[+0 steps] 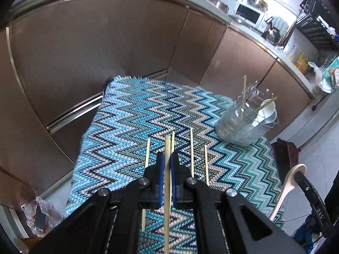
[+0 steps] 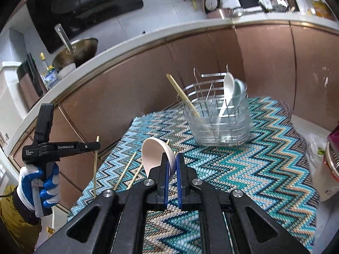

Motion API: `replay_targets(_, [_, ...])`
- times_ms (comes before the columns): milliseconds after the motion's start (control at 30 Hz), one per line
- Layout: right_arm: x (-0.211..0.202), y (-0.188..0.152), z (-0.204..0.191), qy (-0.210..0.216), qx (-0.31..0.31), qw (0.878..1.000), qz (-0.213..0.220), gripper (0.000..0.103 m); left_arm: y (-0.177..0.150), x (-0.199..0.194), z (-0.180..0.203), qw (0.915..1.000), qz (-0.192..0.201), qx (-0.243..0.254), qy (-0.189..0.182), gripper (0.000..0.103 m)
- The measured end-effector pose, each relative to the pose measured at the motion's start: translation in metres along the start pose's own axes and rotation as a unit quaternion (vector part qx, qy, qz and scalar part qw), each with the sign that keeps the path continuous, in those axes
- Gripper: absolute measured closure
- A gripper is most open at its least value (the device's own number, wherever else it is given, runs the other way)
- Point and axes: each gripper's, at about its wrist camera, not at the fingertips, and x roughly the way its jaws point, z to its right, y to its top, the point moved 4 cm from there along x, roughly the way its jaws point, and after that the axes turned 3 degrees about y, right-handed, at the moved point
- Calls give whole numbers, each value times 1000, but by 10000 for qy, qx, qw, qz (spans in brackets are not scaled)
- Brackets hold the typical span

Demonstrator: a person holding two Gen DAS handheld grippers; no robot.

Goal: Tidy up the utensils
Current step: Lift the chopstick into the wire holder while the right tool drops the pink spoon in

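My left gripper (image 1: 167,158) is shut on a wooden chopstick (image 1: 167,201) and holds it above the zigzag cloth (image 1: 131,114). Several more chopsticks (image 1: 191,152) lie on the cloth under it. My right gripper (image 2: 171,160) is shut on a white ceramic spoon (image 2: 154,152), also seen at the right edge of the left wrist view (image 1: 290,182). A wire utensil basket (image 2: 220,120) stands at the far side of the cloth, holding a chopstick (image 2: 182,95) and white spoons (image 2: 231,89). The left gripper shows in the right wrist view (image 2: 97,146), holding its chopstick upright.
Brown cabinet fronts (image 1: 84,53) curve behind the table. A counter (image 2: 127,40) carries a wok, bottles and a microwave. A plastic bag (image 1: 38,216) lies on the floor at the left. A white container (image 2: 326,175) stands at the right of the table.
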Motion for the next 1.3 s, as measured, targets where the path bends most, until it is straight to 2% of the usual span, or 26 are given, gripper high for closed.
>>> replay_targets(400, [-75, 5, -27, -242, -147, 9975, 642, 97, -7, -76, -13, 9969, 745, -217, -120, 98])
replay_targets(767, [-110, 16, -23, -381, -162, 9926, 1143, 97, 3, -108, 4, 9921, 1204, -247, -264, 98])
replay_targets(900, [-112, 26, -19, -449, -202, 9904, 1293, 97, 25, -125, 14, 9879, 1398, -391, -549, 98])
replay_targets(1067, [-111, 51, -13, -503, -269, 9867, 1523, 97, 62, -148, 42, 9796, 1803, -339, -815, 98])
replay_targets(1300, [-100, 108, -10, -671, -622, 9761, 1971, 97, 127, -163, 98, 9588, 2437, -403, -1403, 98])
